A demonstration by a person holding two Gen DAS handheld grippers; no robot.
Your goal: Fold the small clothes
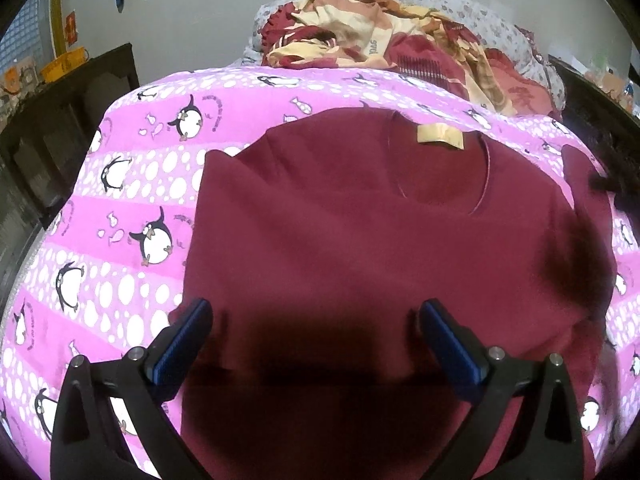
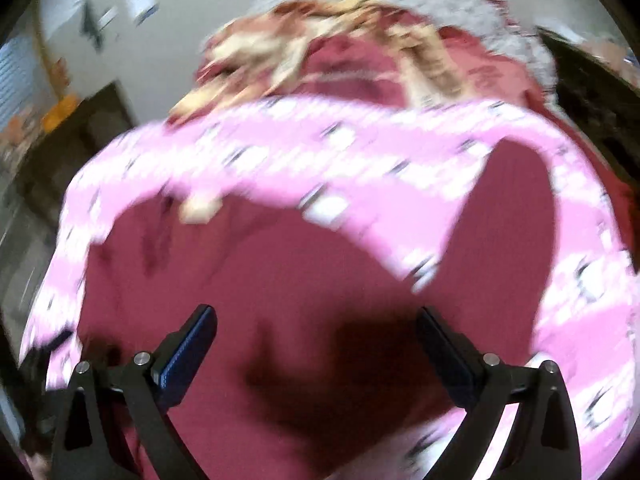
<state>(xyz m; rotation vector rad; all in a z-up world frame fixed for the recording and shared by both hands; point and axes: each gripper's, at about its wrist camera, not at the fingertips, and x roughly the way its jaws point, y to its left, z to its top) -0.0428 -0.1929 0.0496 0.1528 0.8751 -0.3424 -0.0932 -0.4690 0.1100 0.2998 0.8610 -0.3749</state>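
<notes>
A maroon shirt [image 1: 360,240] lies flat on a pink penguin-print bedsheet [image 1: 120,200], its neckline with a tan label [image 1: 440,136] pointing away from me. One sleeve is folded in at the left side. My left gripper [image 1: 316,316] hovers open over the shirt's lower half, nothing between its fingers. The right wrist view is blurred by motion. There the same maroon shirt [image 2: 280,280] fills the middle, with a sleeve [image 2: 508,208] spread out to the right. My right gripper [image 2: 316,320] stands open above the cloth, holding nothing.
A heap of red and cream bedding [image 1: 380,36] on a grey patterned pillow [image 1: 500,24] lies at the head of the bed. Dark wooden furniture [image 1: 60,112] stands to the left, with orange containers [image 1: 64,64] on top. A pale wall [image 1: 208,8] is behind.
</notes>
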